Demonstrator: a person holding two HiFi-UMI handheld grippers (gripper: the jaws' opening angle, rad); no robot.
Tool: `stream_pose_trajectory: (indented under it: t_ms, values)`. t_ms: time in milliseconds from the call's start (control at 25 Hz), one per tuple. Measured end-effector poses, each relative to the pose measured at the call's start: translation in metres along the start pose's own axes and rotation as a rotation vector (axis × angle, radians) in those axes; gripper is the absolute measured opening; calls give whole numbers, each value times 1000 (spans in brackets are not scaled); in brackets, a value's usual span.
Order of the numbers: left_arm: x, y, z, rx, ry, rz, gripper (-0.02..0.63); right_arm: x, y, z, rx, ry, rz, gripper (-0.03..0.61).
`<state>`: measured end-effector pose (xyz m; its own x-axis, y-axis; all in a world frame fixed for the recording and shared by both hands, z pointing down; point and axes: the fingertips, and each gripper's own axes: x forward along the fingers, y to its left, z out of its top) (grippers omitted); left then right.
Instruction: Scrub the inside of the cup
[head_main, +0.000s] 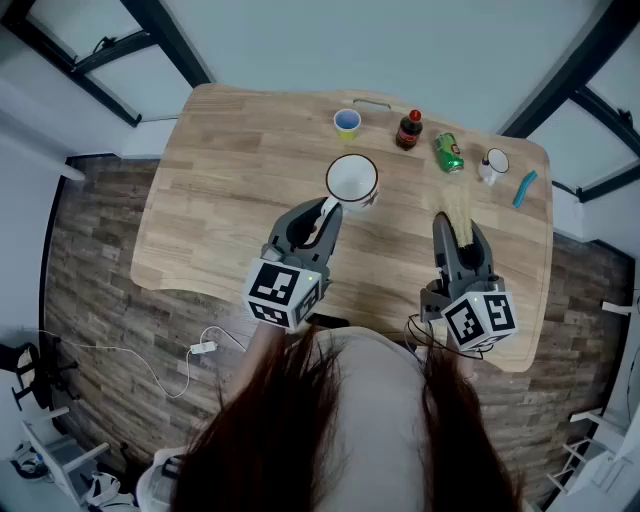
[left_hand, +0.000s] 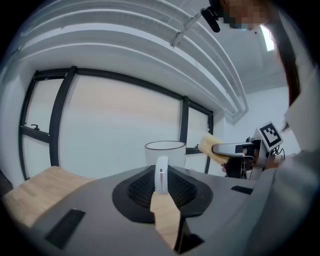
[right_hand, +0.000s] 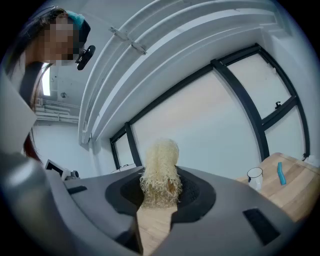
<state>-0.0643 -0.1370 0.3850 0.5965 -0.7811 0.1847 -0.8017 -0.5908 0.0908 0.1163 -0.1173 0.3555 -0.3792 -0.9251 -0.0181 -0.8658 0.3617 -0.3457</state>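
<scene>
A white cup (head_main: 352, 180) stands on the wooden table (head_main: 200, 200), its mouth up. My left gripper (head_main: 325, 215) is shut on the cup's handle; in the left gripper view the handle (left_hand: 161, 175) sits pinched between the jaws with the cup body (left_hand: 165, 152) just beyond. My right gripper (head_main: 457, 235) hovers to the cup's right, apart from it, shut on a pale yellow fibrous scrubber (head_main: 455, 208). The scrubber (right_hand: 160, 172) fills the gap between the jaws in the right gripper view. From the left gripper view, the right gripper (left_hand: 235, 149) and its scrubber (left_hand: 210, 145) show level with the cup's rim.
Along the table's far edge stand a small blue cup (head_main: 347, 122), a dark bottle with a red cap (head_main: 408, 130), a green can (head_main: 449, 152), a small white mug (head_main: 492, 165) and a blue tool (head_main: 525, 188). A cable (head_main: 150, 370) lies on the floor.
</scene>
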Motion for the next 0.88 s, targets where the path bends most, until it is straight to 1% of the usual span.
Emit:
stream_pose_trajectory:
  t_ms: [120, 320, 440, 520, 680, 880]
  values:
    - [1, -2, 0, 17, -3, -4, 69, 0, -1, -1, -8, 4, 2, 141]
    - [2, -4, -1, 28, -6, -11, 69, -2, -7, -2, -8, 7, -24, 141]
    - [3, -4, 1, 47, -6, -11, 69, -4, -11, 0, -8, 4, -37, 143]
    - [4, -5, 3, 70, -6, -12, 69, -5, -13, 2, -15, 2, -41, 143]
    - [4, -7, 8, 135, 0, -12, 69, -3, -11, 9, -62, 16, -27, 143]
    - [5, -12, 12, 222, 15, -16, 69, 0, 3, 22, -159, 49, 44, 143]
